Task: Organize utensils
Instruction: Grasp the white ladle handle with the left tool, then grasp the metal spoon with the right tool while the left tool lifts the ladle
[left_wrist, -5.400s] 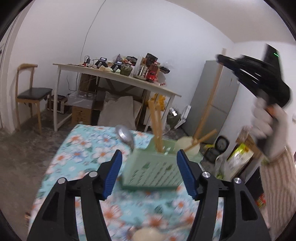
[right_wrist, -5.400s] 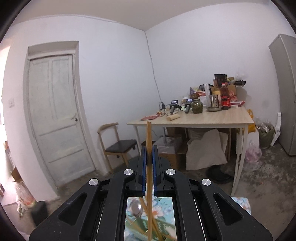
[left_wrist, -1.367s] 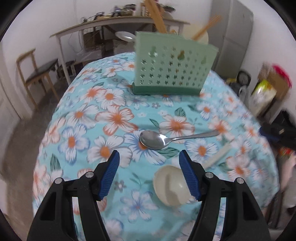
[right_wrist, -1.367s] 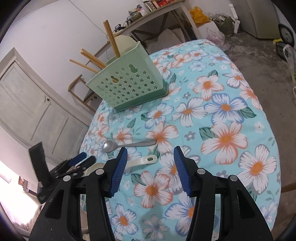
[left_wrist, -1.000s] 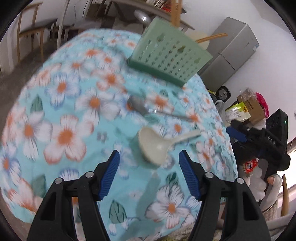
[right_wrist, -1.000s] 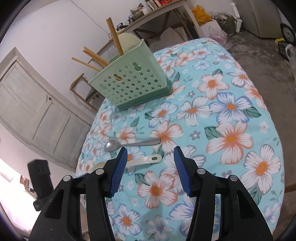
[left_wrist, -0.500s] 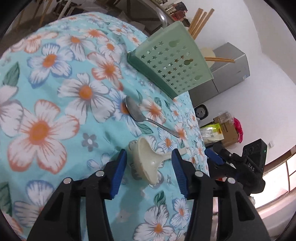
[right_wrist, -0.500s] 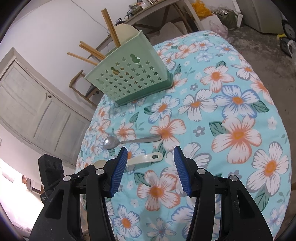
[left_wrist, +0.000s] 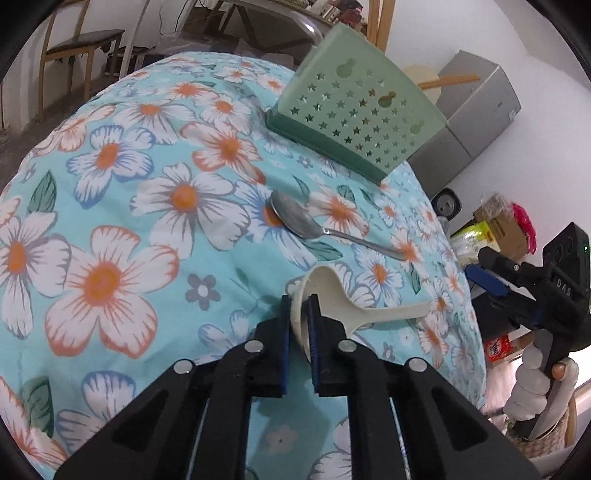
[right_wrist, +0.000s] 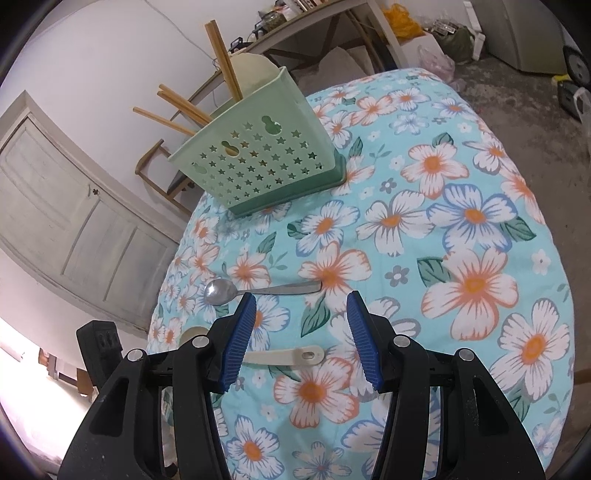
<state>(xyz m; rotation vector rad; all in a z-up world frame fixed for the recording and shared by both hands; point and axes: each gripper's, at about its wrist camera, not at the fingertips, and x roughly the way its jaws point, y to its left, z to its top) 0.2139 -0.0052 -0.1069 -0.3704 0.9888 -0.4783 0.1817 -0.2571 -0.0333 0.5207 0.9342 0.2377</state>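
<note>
While the left gripper (left_wrist: 297, 317) had just been closing, its blue pads came to clamp the rim of the cream plastic ladle (left_wrist: 332, 302), whose bowl was tipped up on edge between them. That ladle lay on the flowered tablecloth (left_wrist: 110, 229) in front of the green utensil holder (left_wrist: 354, 107), with the metal spoon (left_wrist: 306, 225) between the two and just beside the ladle. The right gripper (right_wrist: 301, 338) hung over the ladle's handle end with its jaws apart and nothing between them.

To do this step well, the pinch on the thin curved rim likely needed to be firm. The smooth plastic could pivot or slip once lifted, so a slow, straight lift before swinging toward the holder seemed wise. It should go in handle first, clear of the wooden chopsticks (right_wrist: 221, 62) already standing there.

The holder was a pale green plastic box with star-shaped holes and a darker base. The spoon was shiny steel with a slim handle, and the cloth looked soft and slightly rumpled. How much of the rim sat inside the pads was hard to judge from this angle.
</note>
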